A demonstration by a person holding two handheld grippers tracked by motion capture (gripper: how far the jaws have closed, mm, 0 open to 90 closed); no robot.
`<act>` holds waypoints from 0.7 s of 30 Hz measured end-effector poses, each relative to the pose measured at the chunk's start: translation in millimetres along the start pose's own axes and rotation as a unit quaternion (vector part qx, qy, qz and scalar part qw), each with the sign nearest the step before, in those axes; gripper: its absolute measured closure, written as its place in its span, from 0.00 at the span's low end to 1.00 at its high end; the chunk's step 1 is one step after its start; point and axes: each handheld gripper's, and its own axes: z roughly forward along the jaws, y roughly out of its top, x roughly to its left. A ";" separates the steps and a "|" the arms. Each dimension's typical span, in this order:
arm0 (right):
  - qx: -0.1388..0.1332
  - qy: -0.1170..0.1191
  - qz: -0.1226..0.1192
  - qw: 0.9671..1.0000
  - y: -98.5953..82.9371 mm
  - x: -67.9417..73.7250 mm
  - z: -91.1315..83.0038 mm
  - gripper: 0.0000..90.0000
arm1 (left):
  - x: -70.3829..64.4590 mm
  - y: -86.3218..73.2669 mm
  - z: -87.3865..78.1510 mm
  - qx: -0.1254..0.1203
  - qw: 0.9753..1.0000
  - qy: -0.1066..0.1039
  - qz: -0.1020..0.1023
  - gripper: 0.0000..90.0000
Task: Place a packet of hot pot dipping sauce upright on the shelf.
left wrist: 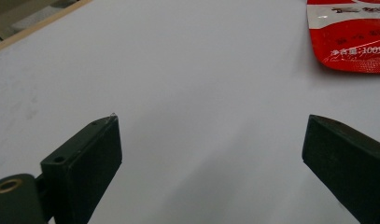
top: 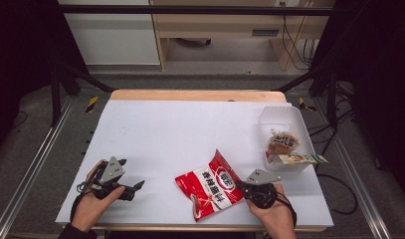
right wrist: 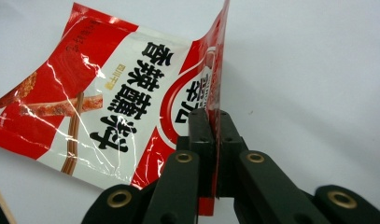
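A red and white snack bag [top: 210, 185] with black lettering lies on the white table near the front edge, its right edge lifted. My right gripper [top: 241, 185] is shut on that edge; in the right gripper view the bag [right wrist: 108, 98] is pinched between the black jaws of the right gripper [right wrist: 214, 116]. My left gripper [top: 132, 175] rests at the front left, open and holding nothing. In the left gripper view its fingers [left wrist: 92, 154] stand wide apart over bare table, with a corner of the bag [left wrist: 351, 37] at the upper right.
A clear plastic tub [top: 282, 117] at the right edge of the table holds a wrapped bun [top: 282, 143] and a small packet [top: 302, 159] lying across its front rim. The wooden table edge [top: 197, 95] runs along the back.
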 end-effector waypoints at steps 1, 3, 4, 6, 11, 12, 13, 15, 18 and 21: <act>-0.005 -0.002 -0.005 1.000 2.2 1.6 0.1 1.00 | -0.1 0.0 0.0 0.001 1.000 -0.003 -0.001 0.05; -0.010 -0.006 -0.018 1.000 6.0 5.8 0.3 1.00 | -0.5 0.4 0.3 0.002 1.000 -0.001 -0.001 0.05; -0.010 -0.008 -0.025 1.000 7.0 7.0 0.6 1.00 | -0.7 0.6 0.5 0.002 1.000 -0.001 -0.001 0.05; -0.010 -0.011 -0.035 0.999 8.3 9.8 2.3 1.00 | -0.4 0.8 0.5 0.000 1.000 -0.002 0.000 0.05; -0.016 -0.014 -0.037 0.999 9.9 9.5 2.6 1.00 | -0.1 0.5 -0.3 -0.007 1.000 0.000 -0.001 0.05; -0.016 -0.015 -0.038 0.999 10.5 10.2 2.6 1.00 | -0.5 0.4 -0.6 -0.008 1.000 0.000 -0.002 0.05; -0.016 -0.013 -0.045 0.999 11.1 10.3 2.7 1.00 | -0.8 0.2 -1.0 -0.008 1.000 0.000 -0.001 0.05; -0.015 -0.015 -0.047 0.999 13.1 10.5 3.3 1.00 | -1.5 -0.3 -1.5 -0.009 1.000 -0.001 -0.003 0.05; -0.013 -0.013 -0.049 0.999 18.1 8.4 2.8 1.00 | -0.8 0.8 -1.5 -0.013 1.000 -0.008 -0.008 0.06; -0.007 -0.005 -0.059 0.998 27.3 6.1 4.3 1.00 | -1.2 5.0 -1.8 -0.013 1.000 -0.014 -0.002 0.06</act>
